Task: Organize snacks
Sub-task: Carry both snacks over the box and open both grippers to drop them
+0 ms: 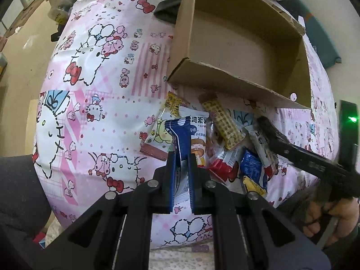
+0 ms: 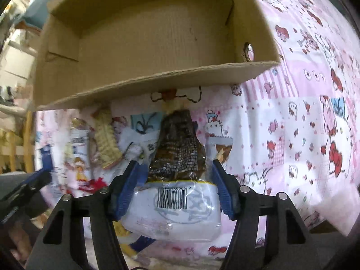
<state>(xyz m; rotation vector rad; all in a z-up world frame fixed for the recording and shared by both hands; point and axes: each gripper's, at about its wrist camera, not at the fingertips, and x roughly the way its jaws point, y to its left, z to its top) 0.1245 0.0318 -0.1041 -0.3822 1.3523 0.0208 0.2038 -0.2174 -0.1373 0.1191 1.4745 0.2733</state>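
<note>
Snacks (image 1: 227,148) lie heaped on a pink cartoon-print cloth (image 1: 108,85), just ahead of both tools and just before the near wall of an open cardboard box (image 1: 238,45). Left tool (image 1: 181,157): jaws closed on a blue-and-white packet (image 1: 180,132), which stands up between the fingers. Right tool (image 2: 175,168): blue-padded jaws stand either side of a clear packet of dark food (image 2: 177,155) with a barcode; whether the pads press it cannot be told. The box interior, beyond the tools, appears bare.
</note>
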